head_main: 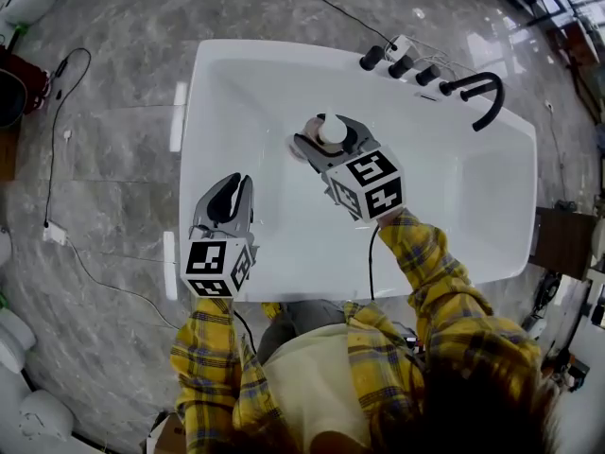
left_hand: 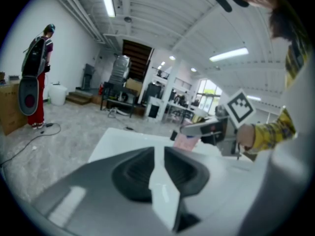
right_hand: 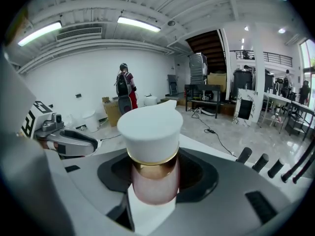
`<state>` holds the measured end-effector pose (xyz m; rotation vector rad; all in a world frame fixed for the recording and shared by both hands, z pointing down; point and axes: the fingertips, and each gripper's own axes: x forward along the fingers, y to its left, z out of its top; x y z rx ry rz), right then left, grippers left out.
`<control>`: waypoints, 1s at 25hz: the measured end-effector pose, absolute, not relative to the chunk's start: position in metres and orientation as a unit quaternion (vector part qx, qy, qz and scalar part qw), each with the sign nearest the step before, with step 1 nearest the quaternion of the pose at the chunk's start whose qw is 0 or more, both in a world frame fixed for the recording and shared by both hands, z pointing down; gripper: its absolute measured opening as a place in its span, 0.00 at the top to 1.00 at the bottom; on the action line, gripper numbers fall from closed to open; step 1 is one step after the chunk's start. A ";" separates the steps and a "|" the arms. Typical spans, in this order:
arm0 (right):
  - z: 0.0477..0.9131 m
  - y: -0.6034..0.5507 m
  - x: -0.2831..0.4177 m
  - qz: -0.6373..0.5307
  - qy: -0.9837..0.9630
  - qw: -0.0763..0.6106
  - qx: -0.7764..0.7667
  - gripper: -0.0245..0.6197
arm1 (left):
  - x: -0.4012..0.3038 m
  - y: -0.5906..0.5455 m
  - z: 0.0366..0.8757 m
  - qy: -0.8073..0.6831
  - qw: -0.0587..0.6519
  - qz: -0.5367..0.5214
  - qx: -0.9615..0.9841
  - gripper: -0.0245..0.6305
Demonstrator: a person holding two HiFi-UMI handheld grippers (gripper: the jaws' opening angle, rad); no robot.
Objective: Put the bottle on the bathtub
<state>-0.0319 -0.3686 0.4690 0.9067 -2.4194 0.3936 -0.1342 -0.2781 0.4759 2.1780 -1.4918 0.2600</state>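
Round pink white-capped bottle [right_hand: 153,183] clamped in right gripper [head_main: 327,145] fingers; left gripper [left_hand: 158,166] fingers together; glossy white bathtub [head_main: 473,187].

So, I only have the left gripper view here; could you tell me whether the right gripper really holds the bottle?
Observer: Yes, the right gripper is shut on the bottle, on its pink body below the gold band and white cap.
Operator: Thank you; is it on the bathtub yet?
Observer: Seemingly not; the head view shows it held over the basin of the bathtub, short of the rim with the black taps.
Operator: And where is my left gripper?
Observer: The left gripper is over the tub's near left corner, empty.
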 end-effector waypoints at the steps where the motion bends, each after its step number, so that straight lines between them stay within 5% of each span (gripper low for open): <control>1: 0.471 -0.377 -0.031 0.143 -0.893 0.261 0.338 0.62 | -0.135 -0.282 0.478 -0.546 0.240 0.095 0.797 0.87; 25: 0.490 -0.533 -0.013 0.096 -0.870 0.248 0.416 0.62 | -0.141 -0.349 0.496 -0.537 0.187 0.079 0.819 0.87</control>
